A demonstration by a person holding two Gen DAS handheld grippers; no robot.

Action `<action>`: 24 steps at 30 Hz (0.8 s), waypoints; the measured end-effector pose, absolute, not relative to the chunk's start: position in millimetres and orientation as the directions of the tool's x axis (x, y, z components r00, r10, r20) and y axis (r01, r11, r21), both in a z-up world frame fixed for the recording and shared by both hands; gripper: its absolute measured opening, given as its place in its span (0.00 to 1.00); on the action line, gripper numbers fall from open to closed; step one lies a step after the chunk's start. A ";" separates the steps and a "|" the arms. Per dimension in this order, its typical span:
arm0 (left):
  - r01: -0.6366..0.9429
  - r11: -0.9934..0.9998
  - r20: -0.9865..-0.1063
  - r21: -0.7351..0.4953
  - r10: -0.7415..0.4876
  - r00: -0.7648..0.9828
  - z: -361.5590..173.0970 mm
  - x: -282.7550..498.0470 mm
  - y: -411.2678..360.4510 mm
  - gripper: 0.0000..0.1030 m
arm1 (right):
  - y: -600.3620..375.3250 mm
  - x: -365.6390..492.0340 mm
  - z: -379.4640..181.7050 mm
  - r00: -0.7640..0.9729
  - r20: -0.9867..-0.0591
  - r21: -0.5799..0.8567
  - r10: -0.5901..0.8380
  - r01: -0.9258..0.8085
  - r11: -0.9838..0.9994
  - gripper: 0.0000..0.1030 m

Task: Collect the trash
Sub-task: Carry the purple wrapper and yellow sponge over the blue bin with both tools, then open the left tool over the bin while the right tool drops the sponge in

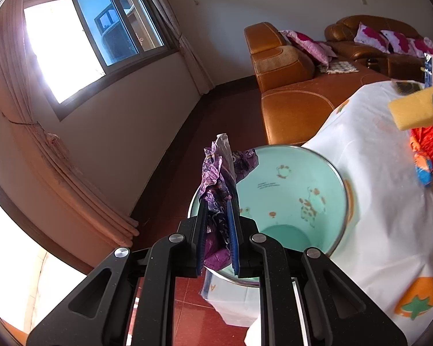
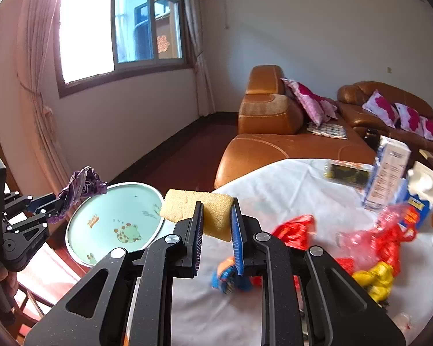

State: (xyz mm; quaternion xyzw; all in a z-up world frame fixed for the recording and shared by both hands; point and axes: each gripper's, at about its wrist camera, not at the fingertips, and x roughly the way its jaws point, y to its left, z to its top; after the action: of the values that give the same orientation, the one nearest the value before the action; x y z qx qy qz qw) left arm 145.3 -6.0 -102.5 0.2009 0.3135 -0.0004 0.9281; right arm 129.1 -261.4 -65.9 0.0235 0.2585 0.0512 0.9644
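Wrapper (image 1: pixel 220 190) in left claw (image 1: pixel 218 201), sponge (image 2: pixel 199 210) right

A home living room is being shown: a leather sofa (image 2: pixel 277 144) with pillows (image 2: pixel 309 101), a curtained window (image 2: pixel 115 28), and a table (image 2: pixel 274 184) covered by a fruit-print cloth.

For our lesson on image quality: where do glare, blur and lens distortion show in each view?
Left wrist view: the window blows out to white, walls bow from the fisheye, and the purple wrapper is sharp. Right wrist view: the window glares too, and the red wrappers are blurred while the sponge stays crisp.
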 end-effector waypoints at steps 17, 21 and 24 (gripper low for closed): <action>0.066 0.901 -0.576 0.428 0.216 0.789 -112.6 167.1 12.2 0.13 | -214.3 184.9 -92.6 0.821 -0.551 -0.003 0.150 -0.182 0.983 0.18; 0.063 0.901 -0.577 0.429 0.220 0.787 -115.0 167.5 13.0 0.13 | -207.4 191.5 -96.5 0.813 -0.560 -0.009 0.156 -0.195 0.981 0.18; 0.067 0.901 -0.581 0.428 0.218 0.784 -116.8 169.5 12.8 0.13 | -203.2 192.3 -98.6 0.810 -0.564 -0.015 0.160 -0.203 0.979 0.18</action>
State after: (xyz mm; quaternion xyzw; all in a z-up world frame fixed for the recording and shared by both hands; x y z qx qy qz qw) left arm 169.5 12.8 -116.8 0.2184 0.3262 0.0413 0.9188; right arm 192.3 -203.2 -98.6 -0.0372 0.2930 0.0955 0.9506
